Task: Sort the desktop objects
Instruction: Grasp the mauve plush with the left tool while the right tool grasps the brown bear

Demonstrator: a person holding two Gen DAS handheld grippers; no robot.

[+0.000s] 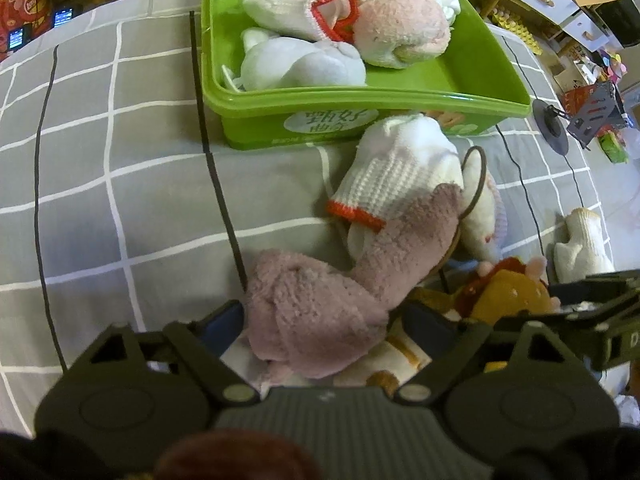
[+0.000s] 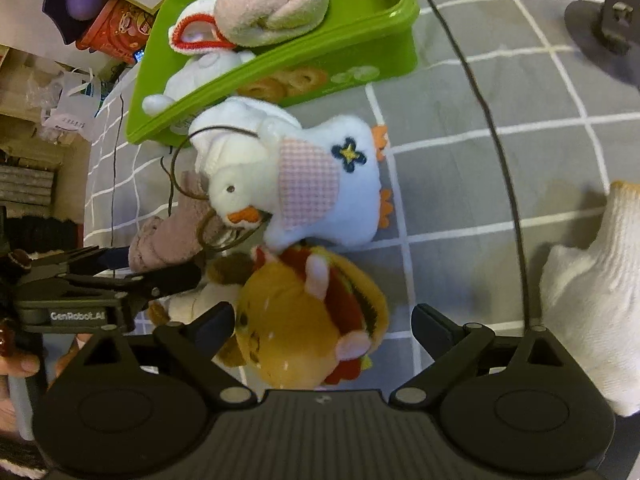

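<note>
Presently the left gripper [image 1: 324,320] stands released around the mauve sock [image 1: 320,312], not yet clamped. The sock looks soft, light, compressible; pinch its bunched middle. Right gripper [image 2: 324,320] likewise released over the burger plush [image 2: 308,312].

Grey checked cloth [image 1: 120,152] (white-drawered shelving [image 1: 560,4] behind)

Hamburger plush [image 2: 312,312] between open tool [image 2: 324,320] fingers

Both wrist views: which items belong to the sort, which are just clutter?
Job:
green bin, already holding rolled socks
mauve sock, between the left gripper's pads
burger plush, between the right gripper's pads
duck plush
white glove

Lying about:
black cables
stand base
</note>
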